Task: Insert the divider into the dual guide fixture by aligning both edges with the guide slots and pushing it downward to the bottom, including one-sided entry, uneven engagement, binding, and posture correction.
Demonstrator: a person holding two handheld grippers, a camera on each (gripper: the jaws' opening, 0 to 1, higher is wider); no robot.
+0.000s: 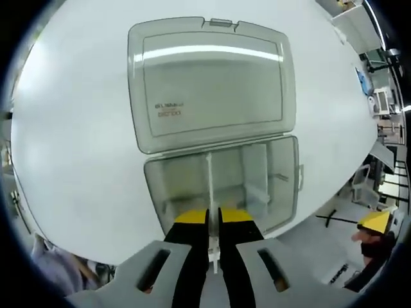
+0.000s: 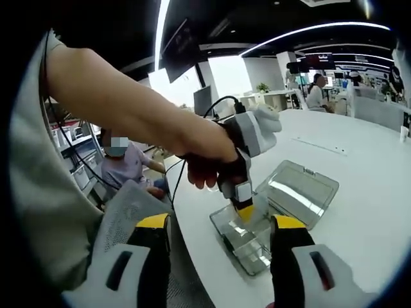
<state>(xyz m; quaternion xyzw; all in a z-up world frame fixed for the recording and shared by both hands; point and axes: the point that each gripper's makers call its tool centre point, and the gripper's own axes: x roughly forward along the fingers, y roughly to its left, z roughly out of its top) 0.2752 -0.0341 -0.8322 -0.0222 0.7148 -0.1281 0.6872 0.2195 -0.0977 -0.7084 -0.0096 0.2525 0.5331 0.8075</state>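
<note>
A clear plastic box (image 1: 282, 186) lies on the white table (image 1: 70, 141) with its lid (image 1: 212, 83) folded back flat. My left gripper (image 1: 213, 221) is shut on a thin pale divider (image 1: 210, 186), which I see edge-on. It stands upright and reaches down into the middle of the box. In the right gripper view a hand holds the left gripper (image 2: 244, 208) straight above the box (image 2: 253, 247), next to the open lid (image 2: 302, 192). My right gripper (image 2: 221, 224) is open with nothing between its jaws, hanging back from the box near the table edge.
Other dividers (image 1: 253, 170) stand inside the box to the right. A person (image 2: 122, 170) sits beyond the table edge at the left. The table (image 2: 366, 192) stretches far to the right. More people and desks are far behind.
</note>
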